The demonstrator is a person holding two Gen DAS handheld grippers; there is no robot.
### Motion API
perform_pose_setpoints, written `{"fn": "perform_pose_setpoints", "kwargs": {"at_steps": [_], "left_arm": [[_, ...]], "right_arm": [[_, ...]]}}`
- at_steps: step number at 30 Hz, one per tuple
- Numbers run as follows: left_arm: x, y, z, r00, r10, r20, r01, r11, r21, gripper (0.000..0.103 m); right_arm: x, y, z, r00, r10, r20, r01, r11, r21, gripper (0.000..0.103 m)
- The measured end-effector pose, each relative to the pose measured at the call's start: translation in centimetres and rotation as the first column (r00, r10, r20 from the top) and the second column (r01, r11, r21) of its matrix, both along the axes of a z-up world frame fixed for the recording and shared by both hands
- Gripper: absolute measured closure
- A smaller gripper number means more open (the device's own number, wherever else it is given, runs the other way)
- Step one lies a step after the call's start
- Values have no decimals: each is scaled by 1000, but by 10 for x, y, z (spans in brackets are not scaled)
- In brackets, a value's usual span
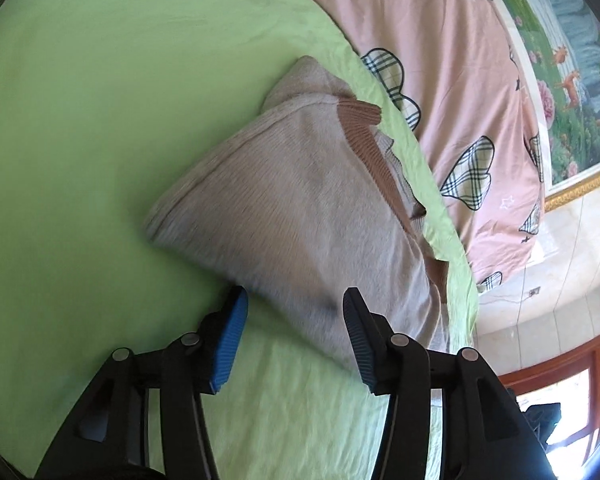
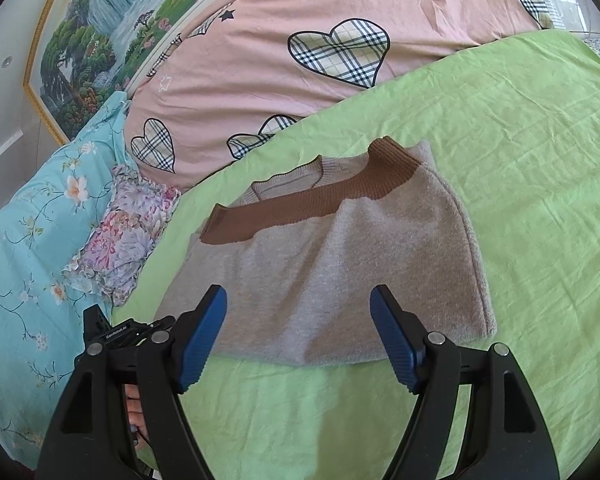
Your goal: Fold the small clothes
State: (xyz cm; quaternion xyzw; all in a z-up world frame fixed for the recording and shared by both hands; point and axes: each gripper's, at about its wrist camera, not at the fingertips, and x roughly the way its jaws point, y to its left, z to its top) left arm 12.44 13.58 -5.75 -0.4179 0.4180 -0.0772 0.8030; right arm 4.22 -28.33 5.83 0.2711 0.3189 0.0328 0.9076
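Green sheet (image 2: 520, 152) is covering the bed, with a pink quilt (image 2: 300, 12) bunched along its far side and a framed landscape painting (image 2: 92, 28) hanging on the wall behind. Lying near the middle of the sheet is the sweater (image 2: 332, 272), grey with a brown collar band (image 2: 312, 200), already looking folded into a compact block. Both claws are hovering over its near edge with nothing between their pads: the left claw (image 1: 296, 336) is standing partly open, the right claw (image 2: 298, 336) wider. I judge the folding nearly finished; the next move is probably pinching an edge for a last fold or tidying. Sleeves are tucked out of sight, and motion is blurring the left view.
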Motion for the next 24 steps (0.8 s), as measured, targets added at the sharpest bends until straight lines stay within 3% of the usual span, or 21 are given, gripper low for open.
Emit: {"fn": "perform_pose_setpoints", "kwargs": {"at_steps": [4,10,13,15,17,21,24], "left_arm": [[6,0,1,1000,12,7,-12,1000,16,46],[34,8,-2,996,72,48,-75,995,64,50],[45,10,-1,995,80,58,-85,992,91,61],[51,9,0,995,70,68,-77,990,120,79],[54,8,6,995,58,83,-69,988,139,86],[53,-10,37,988,8,155,-44,973,227,90],[53,-42,69,969,-91,230,24,961,276,93]], "right_arm": [[4,8,-5,1000,19,-7,-19,1000,15,28],[15,19,-10,998,64,-18,-64,998,28,27],[22,15,-13,997,67,-26,-67,997,28,27],[31,7,-16,998,61,-34,-60,998,31,26],[41,2,-17,997,68,-37,-66,997,39,26],[62,-10,-20,996,84,-37,-82,995,57,26],[74,-20,-24,994,105,-39,-101,989,110,26]]}}
